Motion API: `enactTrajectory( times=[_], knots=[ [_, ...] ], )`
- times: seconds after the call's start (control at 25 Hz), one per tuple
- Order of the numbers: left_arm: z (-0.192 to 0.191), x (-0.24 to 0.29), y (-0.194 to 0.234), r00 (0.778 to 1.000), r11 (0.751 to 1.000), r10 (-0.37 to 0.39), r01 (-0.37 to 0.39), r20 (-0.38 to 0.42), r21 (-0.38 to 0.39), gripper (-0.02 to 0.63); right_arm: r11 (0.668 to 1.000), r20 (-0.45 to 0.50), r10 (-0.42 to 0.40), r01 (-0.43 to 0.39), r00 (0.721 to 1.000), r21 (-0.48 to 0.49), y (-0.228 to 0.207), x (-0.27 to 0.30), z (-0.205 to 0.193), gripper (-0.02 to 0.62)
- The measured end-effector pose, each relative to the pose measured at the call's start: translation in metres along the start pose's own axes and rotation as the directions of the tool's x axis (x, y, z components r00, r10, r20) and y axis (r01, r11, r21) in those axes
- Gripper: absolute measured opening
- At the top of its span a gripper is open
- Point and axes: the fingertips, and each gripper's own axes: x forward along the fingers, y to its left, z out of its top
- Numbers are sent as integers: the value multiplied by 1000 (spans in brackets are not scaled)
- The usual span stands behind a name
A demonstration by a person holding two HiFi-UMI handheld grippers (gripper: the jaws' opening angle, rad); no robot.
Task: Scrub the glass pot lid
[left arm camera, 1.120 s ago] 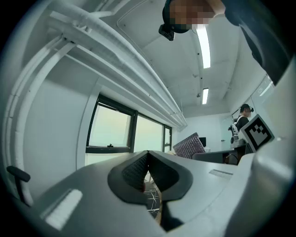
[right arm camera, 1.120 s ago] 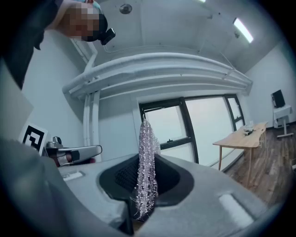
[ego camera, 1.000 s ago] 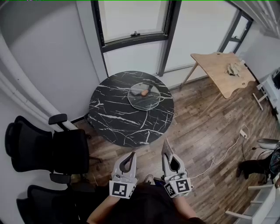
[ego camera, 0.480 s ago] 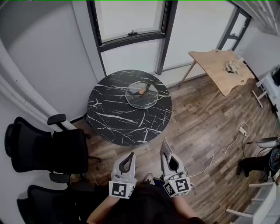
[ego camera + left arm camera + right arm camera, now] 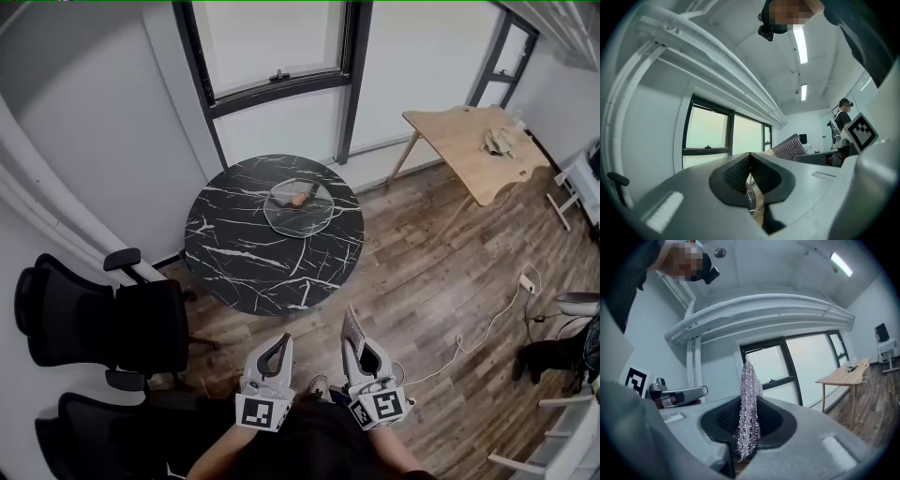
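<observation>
Head view: the glass pot lid [image 5: 300, 208] lies on the marble table [image 5: 234, 267], far side; my left gripper [image 5: 272, 354] and right gripper [image 5: 361, 351] hang well short of that table. Left gripper view: jaws together, empty. Right gripper view: jaws pinch a mesh scrubber [image 5: 749, 394] (standing upright). I'd best reach the table first, then steady the lid.

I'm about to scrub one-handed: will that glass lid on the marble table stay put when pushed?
Probably not: the glass lid rests on the smooth marble table, so it would likely slide under the mesh scrubber clamped in the right tool. Being glass, it's likely fairly heavy yet breakable if pushed off.
</observation>
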Motion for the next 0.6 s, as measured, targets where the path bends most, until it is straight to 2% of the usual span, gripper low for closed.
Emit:
enactTrajectory(
  times=[0.32,0.6],
  knots=[
    [-14,14,-23,1000,1000,-4,4,-31,9,3,1000,-26,17,-17,1000,14,-25,1,-13,78],
    [-32,54,10,999,999,-14,13,-49,-31,3,1000,-29,-21,21,999,-18,-43,43,-9,78]
  ],
)
